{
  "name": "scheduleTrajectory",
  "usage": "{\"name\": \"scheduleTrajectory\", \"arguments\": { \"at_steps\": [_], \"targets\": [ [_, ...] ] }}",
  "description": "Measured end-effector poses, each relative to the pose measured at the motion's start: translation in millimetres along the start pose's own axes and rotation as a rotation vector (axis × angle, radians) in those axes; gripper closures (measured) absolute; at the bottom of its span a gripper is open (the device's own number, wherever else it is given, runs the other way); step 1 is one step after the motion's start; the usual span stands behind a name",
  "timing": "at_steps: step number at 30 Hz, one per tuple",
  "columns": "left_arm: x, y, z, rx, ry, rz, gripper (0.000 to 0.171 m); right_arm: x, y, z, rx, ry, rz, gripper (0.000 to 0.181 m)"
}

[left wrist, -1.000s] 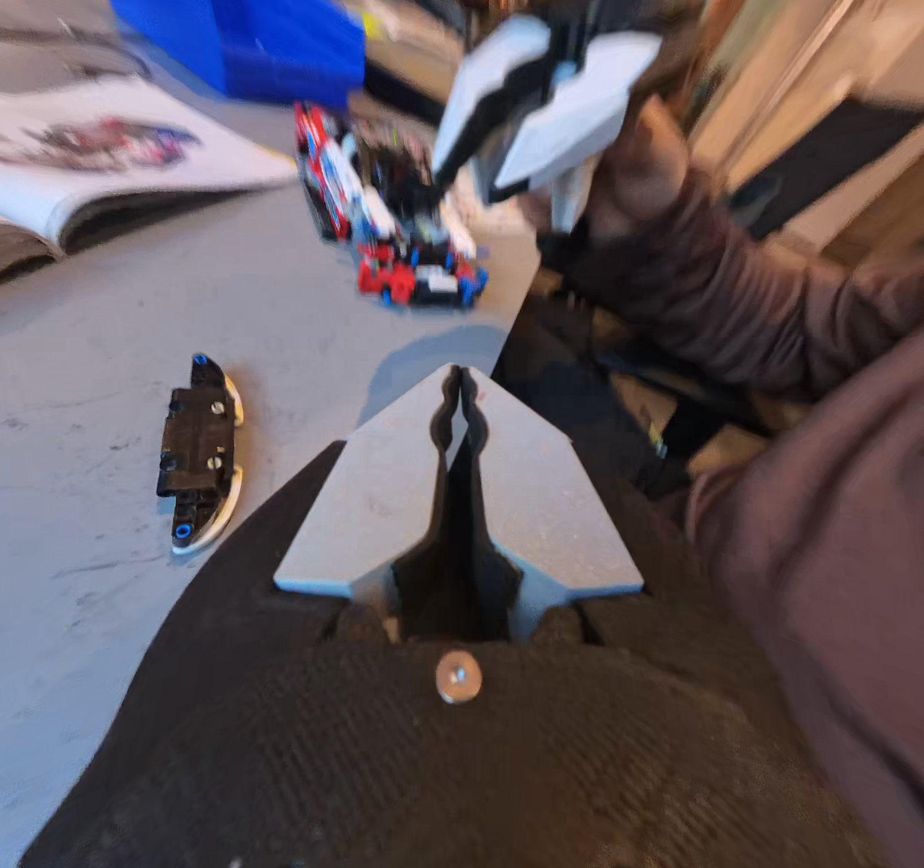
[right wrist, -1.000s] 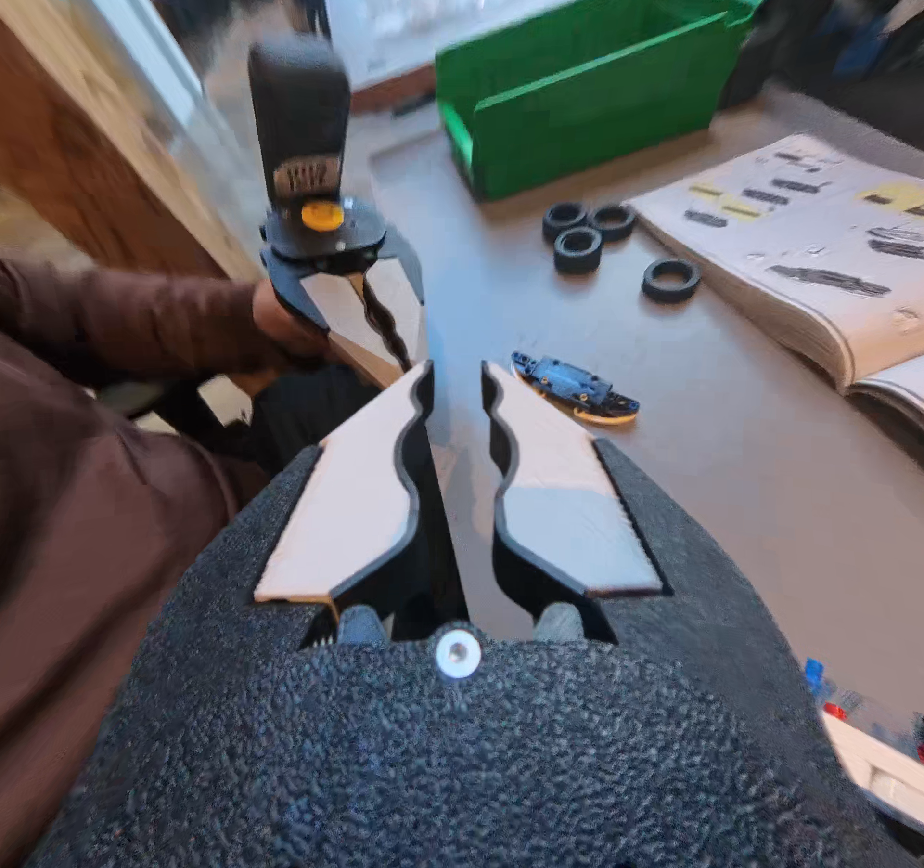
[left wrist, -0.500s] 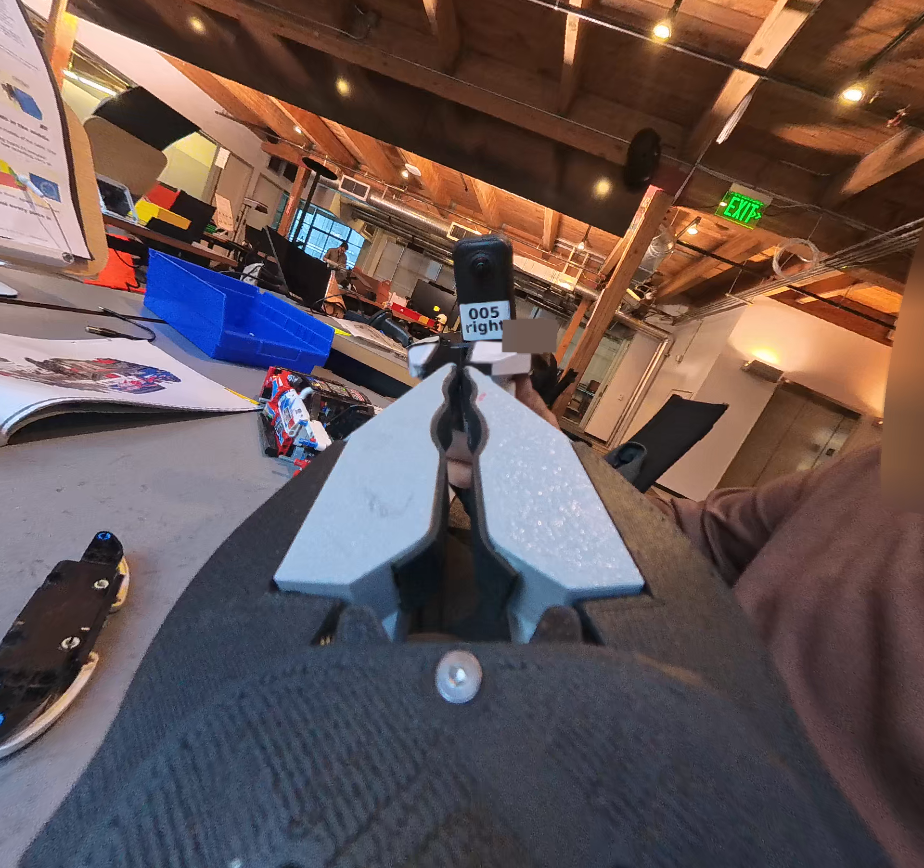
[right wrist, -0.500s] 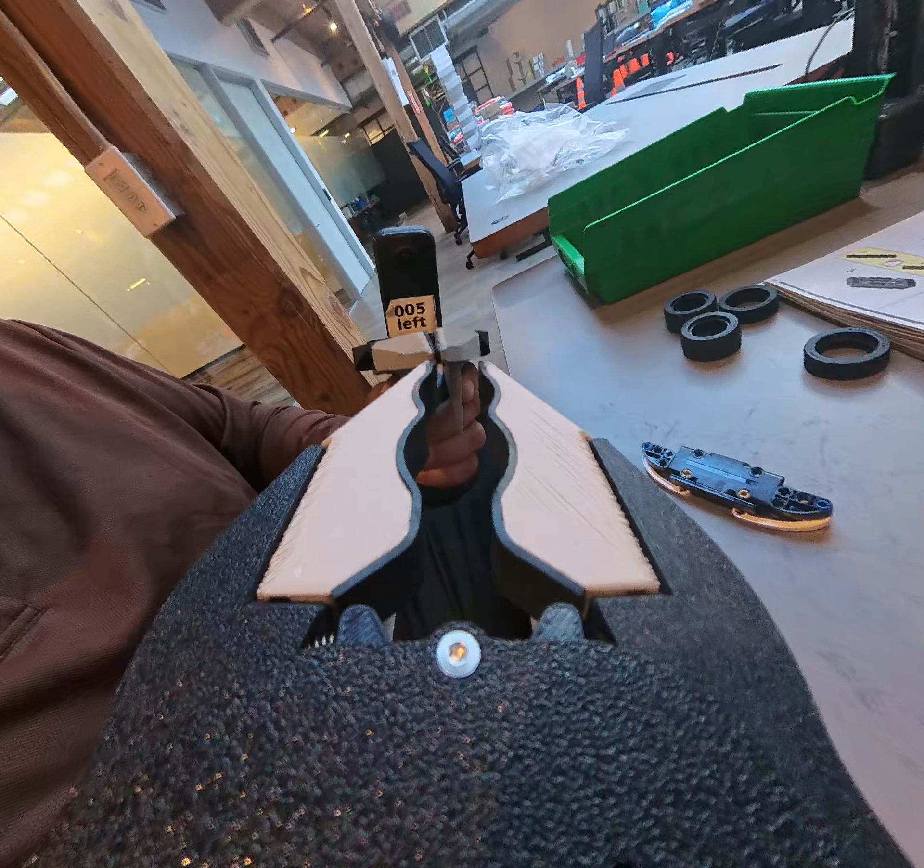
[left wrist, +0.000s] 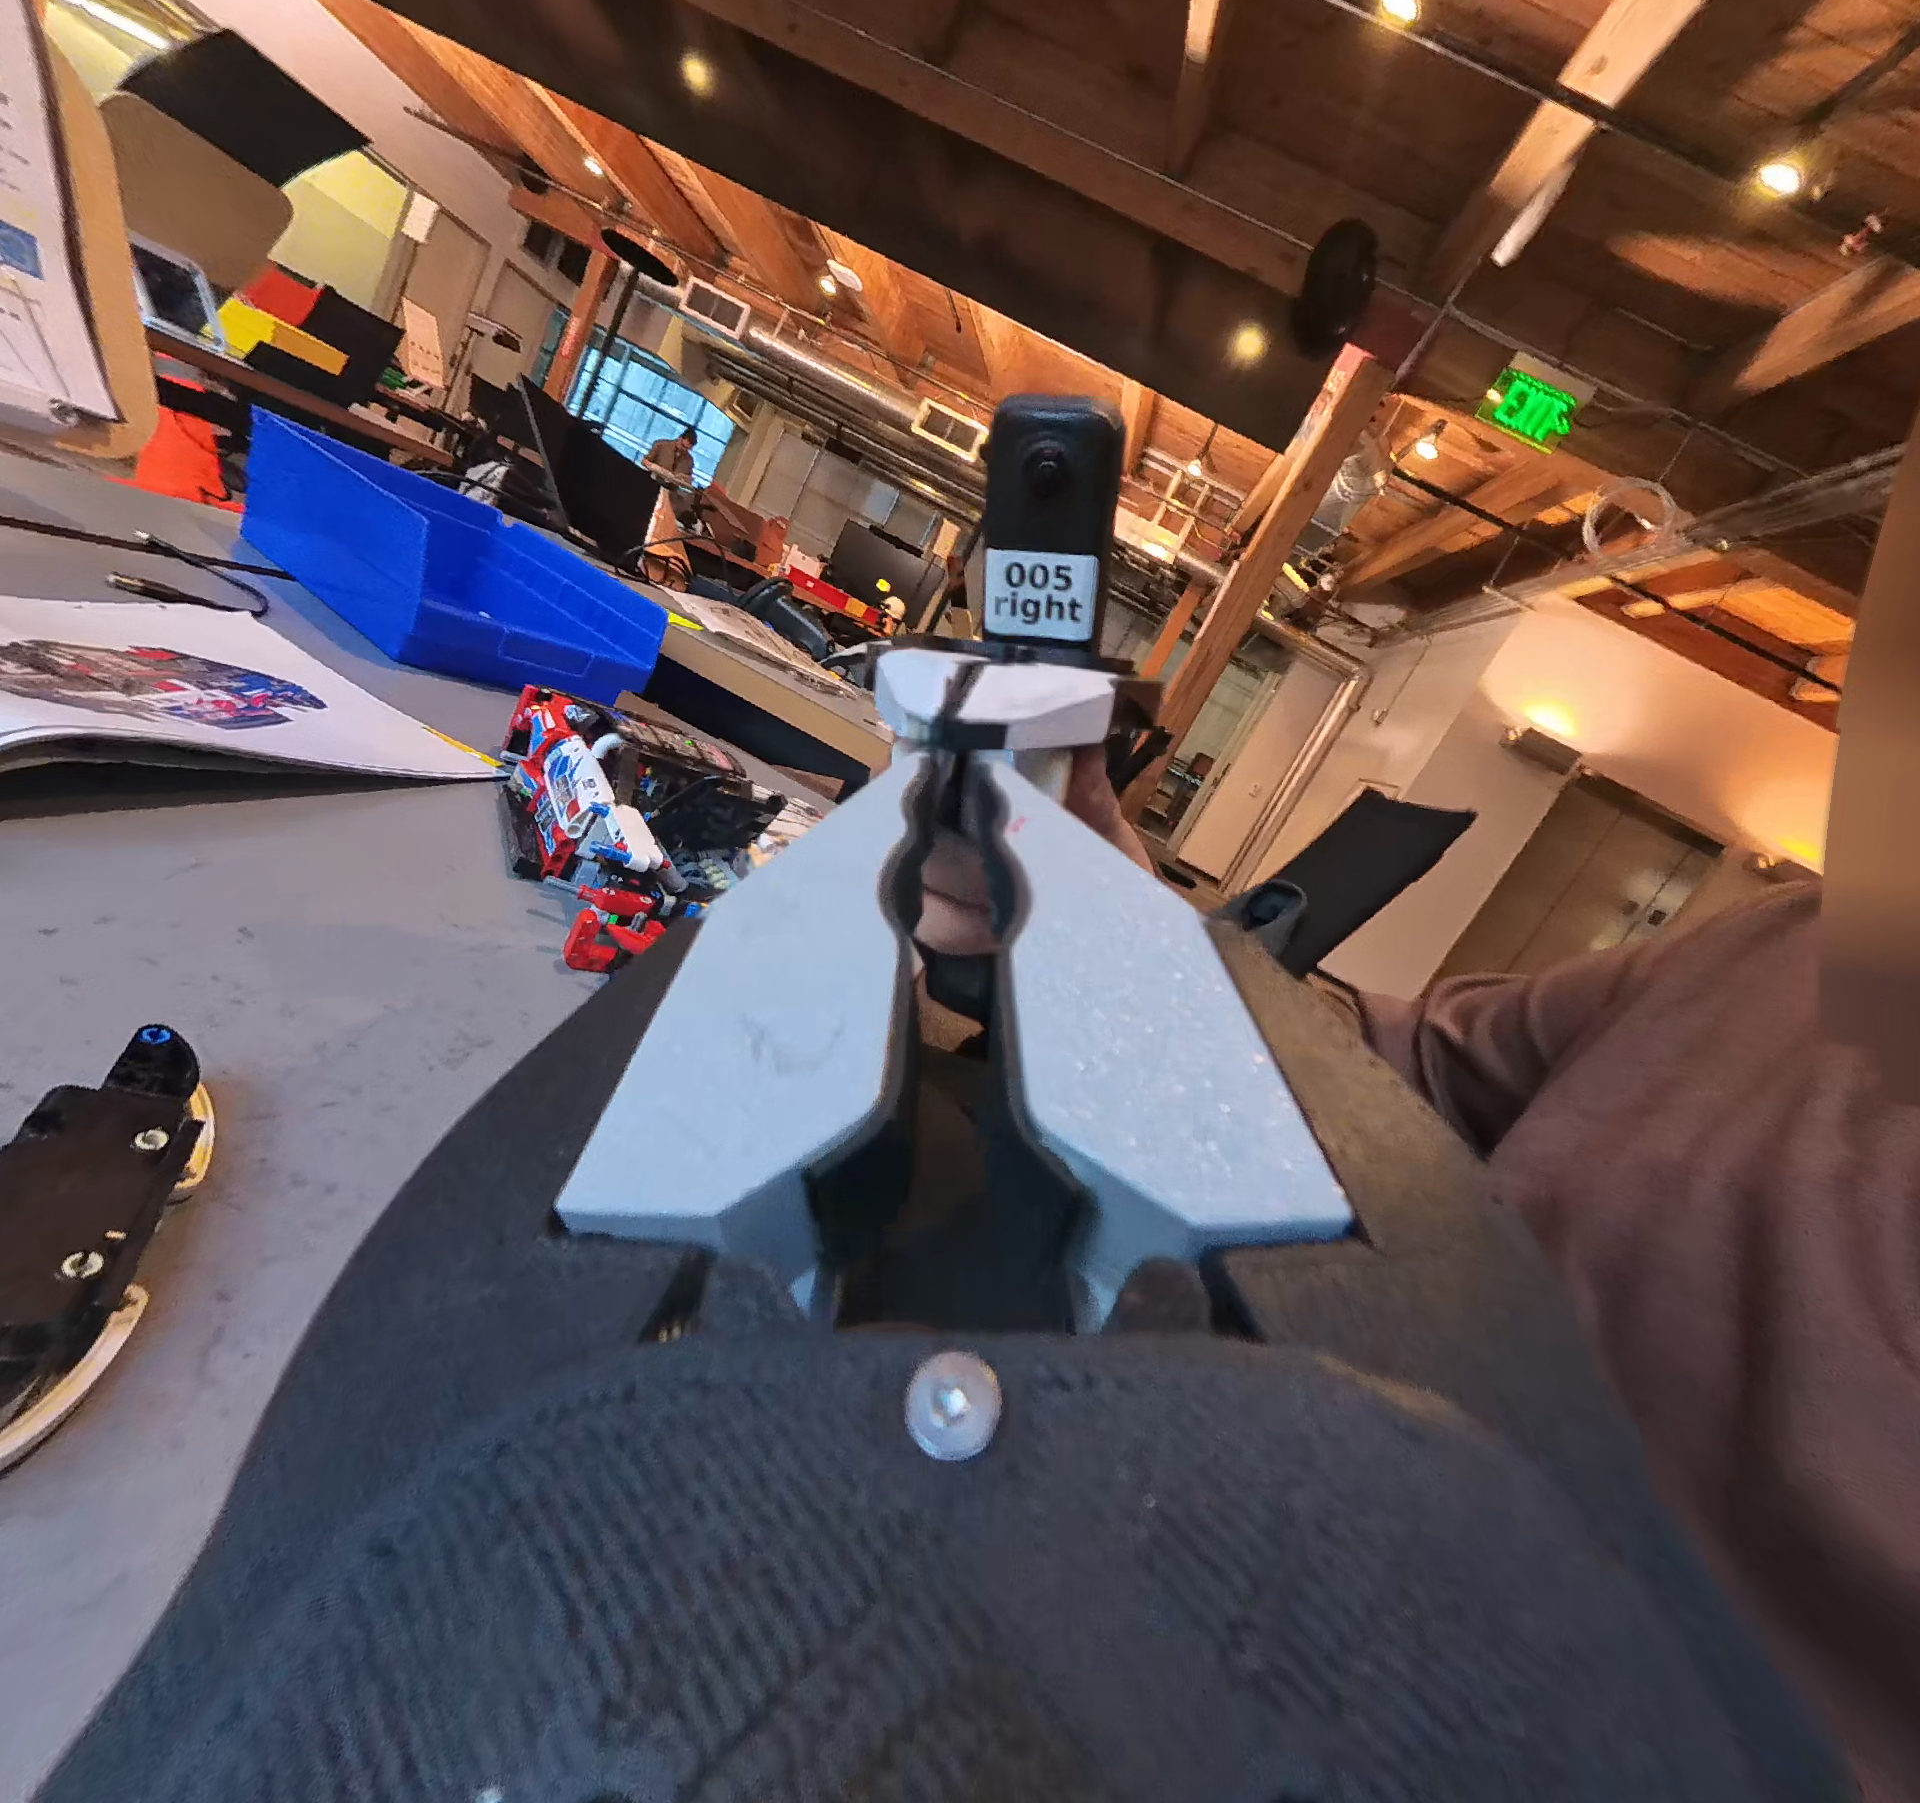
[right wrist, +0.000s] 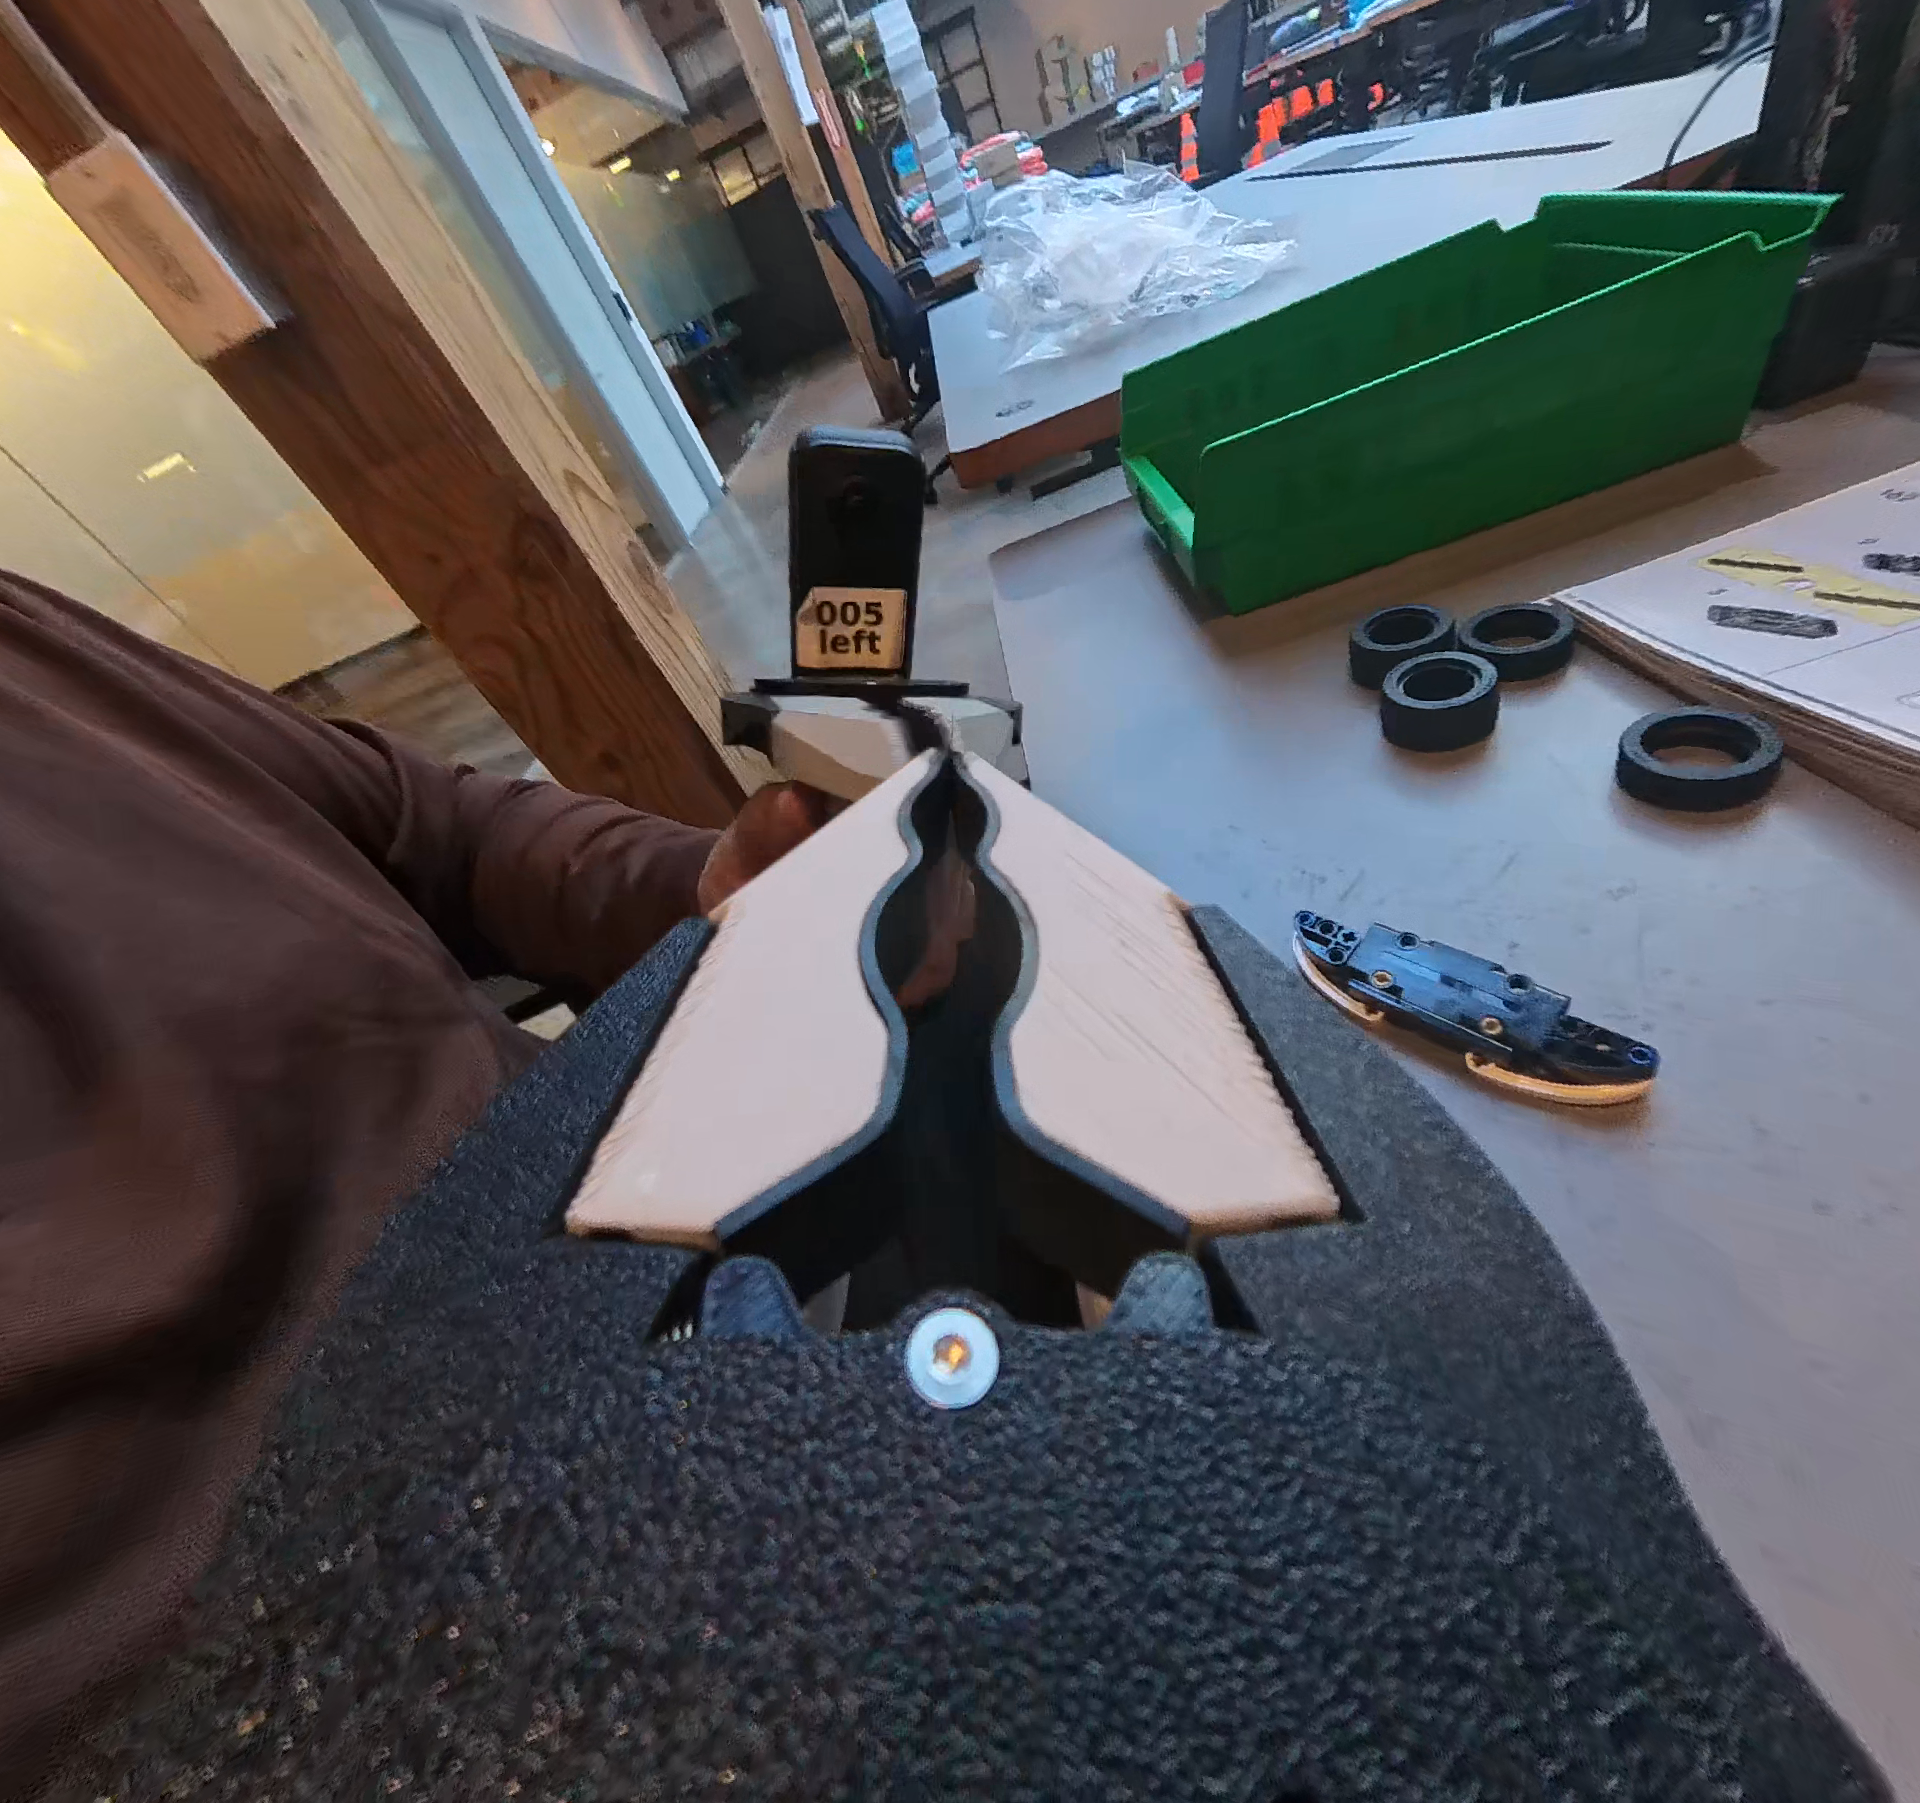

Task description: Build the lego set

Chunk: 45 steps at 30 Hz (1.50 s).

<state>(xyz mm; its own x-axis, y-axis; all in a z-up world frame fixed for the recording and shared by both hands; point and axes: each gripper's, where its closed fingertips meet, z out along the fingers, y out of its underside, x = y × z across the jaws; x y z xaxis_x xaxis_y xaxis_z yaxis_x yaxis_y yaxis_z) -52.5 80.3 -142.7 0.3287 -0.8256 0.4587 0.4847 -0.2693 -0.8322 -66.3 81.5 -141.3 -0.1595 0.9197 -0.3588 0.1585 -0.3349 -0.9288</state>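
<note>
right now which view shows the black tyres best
The right wrist view: all four black tyres lie in full sight on the table, near the green bin. The left wrist view shows none of them.

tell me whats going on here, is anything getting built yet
Not at this moment. A person holds the left gripper and the right gripper tip to tip in the air, both shut and empty. On the table lie a half-built car, a black sub-assembly, four tyres, an open manual, and a green bin and a blue one.
</note>
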Motion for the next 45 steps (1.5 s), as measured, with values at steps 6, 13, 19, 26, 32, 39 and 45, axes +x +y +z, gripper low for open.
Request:
{"name": "scheduleTrajectory", "arguments": {
  "at_steps": [6,13,19,26,32,39,45],
  "targets": [
    [14.9,11.1,-14.1,-0.170,0.050,0.111,0.131,-0.6,13.7,6.0,-0.042,-0.021,0.010,0.181],
    [-4.9,-3.3,-56.4,-0.168,-0.074,0.092,0.126,-11.2,-7.8,-5.3,0.053,-0.085,-0.013,0.181],
    [1.6,2.1,-62.5,-0.239,-0.044,0.059,0.129,-3.3,39.2,7.9,-0.251,-0.040,-0.035,0.181],
    [24.5,-30.8,-50.3,0.133,0.088,-0.081,0.122,1.3,16.0,30.2,-0.013,0.045,0.001,0.168],
    [34.0,-20.2,-40.6,0.113,0.154,-0.168,0.117,-13.3,1.4,28.0,0.008,0.036,-0.078,0.169],
    [39.3,-16.9,-34.5,0.102,0.166,-0.162,0.119,-17.9,2.2,26.7,0.015,0.017,-0.065,0.173],
    [37.7,-16.4,-32.9,0.099,0.167,-0.174,0.119,-17.9,1.1,24.9,0.016,0.022,-0.090,0.174]
  ]
}}
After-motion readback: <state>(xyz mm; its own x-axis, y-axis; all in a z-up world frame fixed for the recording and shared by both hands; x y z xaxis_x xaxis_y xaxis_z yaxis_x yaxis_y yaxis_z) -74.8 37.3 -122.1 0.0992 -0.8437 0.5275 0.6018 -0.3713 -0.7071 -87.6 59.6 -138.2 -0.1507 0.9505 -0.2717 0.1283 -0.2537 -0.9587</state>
